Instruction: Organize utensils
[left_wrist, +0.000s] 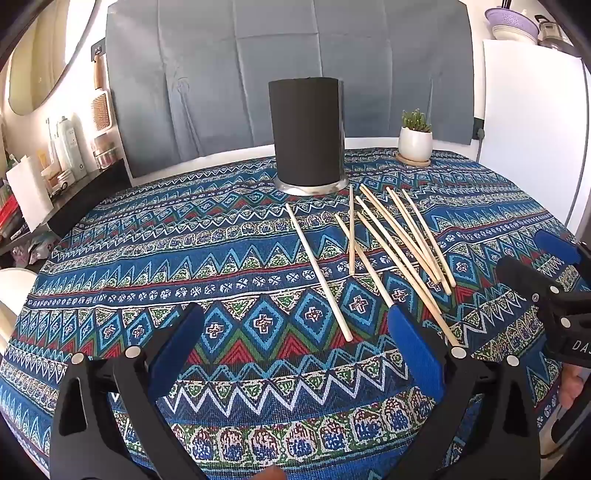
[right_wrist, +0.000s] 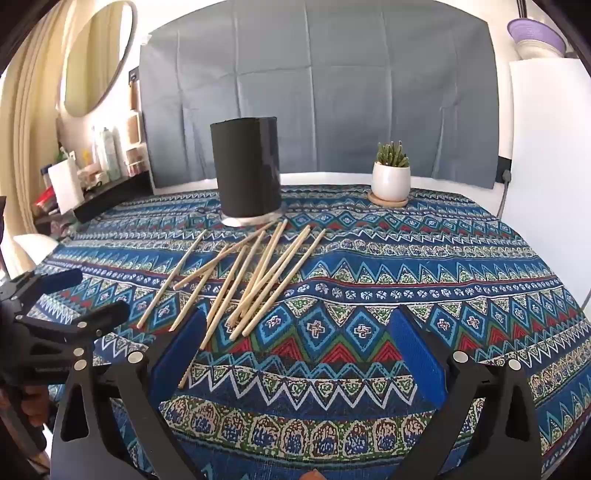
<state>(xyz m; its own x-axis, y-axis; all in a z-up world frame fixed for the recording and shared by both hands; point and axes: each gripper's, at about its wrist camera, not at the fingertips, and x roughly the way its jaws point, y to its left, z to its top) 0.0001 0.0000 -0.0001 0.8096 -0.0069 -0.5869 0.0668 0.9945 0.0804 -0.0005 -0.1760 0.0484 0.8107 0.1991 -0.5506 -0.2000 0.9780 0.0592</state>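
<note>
We are holding the left gripper and right gripper spread wide and empty at lower frame, readying a pick. The wooden chopsticks are lying scattered mid-frame, just before the black cylindrical holder, apparently their destination.

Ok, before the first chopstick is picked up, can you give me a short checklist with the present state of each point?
1. Left gripper jaws open and holding nothing: ok.
2. Right gripper jaws open and holding nothing: ok.
3. Chopsticks lying loose on the tablecloth, in plain view: ok.
4. Chopsticks apart from each other for a single pick: not ok, several cross and overlap.
5. Black holder upright behind the pile: ok.
6. Holder open at the top, with room inside: cannot tell, its top is not visible.
</note>
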